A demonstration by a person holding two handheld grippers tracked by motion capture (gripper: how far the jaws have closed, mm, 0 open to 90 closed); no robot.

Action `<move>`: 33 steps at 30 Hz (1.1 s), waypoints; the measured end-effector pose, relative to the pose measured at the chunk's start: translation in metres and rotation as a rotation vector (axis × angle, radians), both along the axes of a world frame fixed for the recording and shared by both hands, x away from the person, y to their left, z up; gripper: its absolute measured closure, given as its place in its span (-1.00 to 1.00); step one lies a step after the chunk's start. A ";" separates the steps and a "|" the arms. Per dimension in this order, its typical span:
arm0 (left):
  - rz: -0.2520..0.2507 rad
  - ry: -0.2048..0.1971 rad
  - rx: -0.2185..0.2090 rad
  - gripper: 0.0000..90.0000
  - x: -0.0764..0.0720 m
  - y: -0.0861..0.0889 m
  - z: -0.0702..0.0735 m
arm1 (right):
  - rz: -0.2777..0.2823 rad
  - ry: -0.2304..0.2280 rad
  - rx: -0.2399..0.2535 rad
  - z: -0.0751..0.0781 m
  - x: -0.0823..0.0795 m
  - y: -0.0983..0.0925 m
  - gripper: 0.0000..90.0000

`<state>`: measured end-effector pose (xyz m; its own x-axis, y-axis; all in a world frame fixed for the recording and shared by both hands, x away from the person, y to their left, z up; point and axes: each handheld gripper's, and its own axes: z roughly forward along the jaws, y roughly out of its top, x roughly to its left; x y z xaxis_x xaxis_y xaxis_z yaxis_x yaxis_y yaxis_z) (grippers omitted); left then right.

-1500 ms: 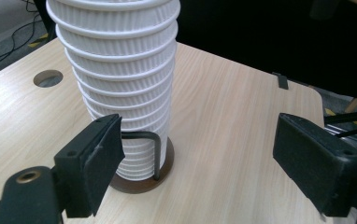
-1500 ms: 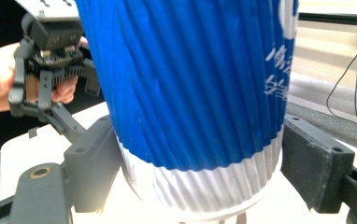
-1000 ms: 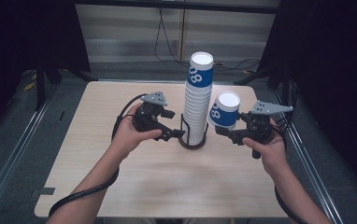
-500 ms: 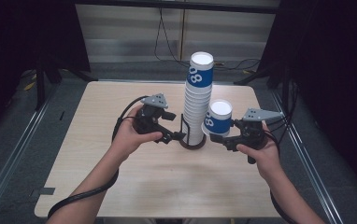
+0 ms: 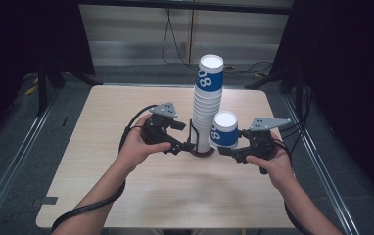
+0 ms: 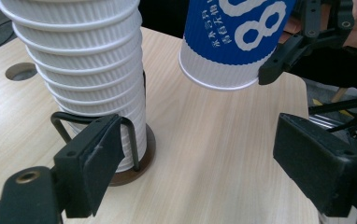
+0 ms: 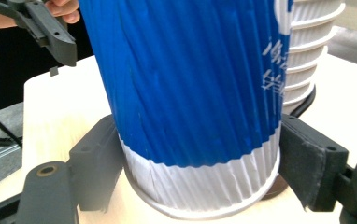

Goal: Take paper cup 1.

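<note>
Even overhead light falls on the pale table, with a soft sheen in front of the grippers and dark surroundings beyond. The blue cup looks soft and unfocused between the right gripper's jaws.

The cup stack on its stand blocks the tabletop centre. Bare tabletop lies open on either side and in front.

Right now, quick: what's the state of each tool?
Left tool: open, holding nothing, its jaws beside the base of the cup stack.
Right tool: closed on the single blue cup, held clear of the table.
</note>
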<state>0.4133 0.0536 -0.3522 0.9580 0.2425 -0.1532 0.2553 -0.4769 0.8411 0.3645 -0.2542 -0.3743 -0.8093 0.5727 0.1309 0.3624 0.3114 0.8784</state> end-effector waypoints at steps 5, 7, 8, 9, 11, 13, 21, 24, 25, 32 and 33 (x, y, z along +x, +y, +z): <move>-0.006 0.001 0.011 -0.65 -0.001 -0.001 -0.002 | 0.013 0.016 -0.026 -0.002 0.000 0.002 -0.50; -0.004 0.001 0.018 -0.65 -0.001 -0.001 -0.005 | 0.018 0.024 -0.045 -0.003 0.000 0.003 -0.50; -0.002 0.001 0.023 -0.65 -0.001 -0.001 -0.005 | 0.021 0.026 -0.058 -0.003 0.001 0.003 -0.50; -0.002 0.001 0.023 -0.65 -0.001 -0.001 -0.005 | 0.027 0.032 -0.062 -0.004 0.001 0.003 -0.50; -0.006 -0.001 0.043 -0.65 -0.002 -0.001 -0.006 | 0.030 0.039 -0.092 -0.005 0.001 0.003 -0.50; -0.009 -0.011 0.058 -0.65 -0.002 -0.001 -0.007 | 0.040 0.044 -0.125 -0.006 0.001 0.005 -0.50; -0.029 -0.045 0.147 -0.64 -0.007 -0.005 -0.010 | 0.071 0.071 -0.219 -0.008 0.002 0.008 -0.50; -0.038 -0.046 0.177 -0.64 -0.009 -0.008 -0.008 | 0.081 0.084 -0.259 -0.009 0.003 0.009 -0.50; -0.053 -0.061 0.201 -0.64 -0.009 -0.009 -0.007 | 0.083 0.086 -0.274 -0.009 0.004 0.009 -0.50; -0.079 -0.082 0.298 -0.63 -0.013 -0.017 -0.006 | 0.111 0.092 -0.344 -0.007 0.004 0.013 -0.50; -0.085 -0.082 0.311 -0.63 -0.014 -0.017 -0.005 | 0.115 0.091 -0.356 -0.006 0.004 0.014 -0.50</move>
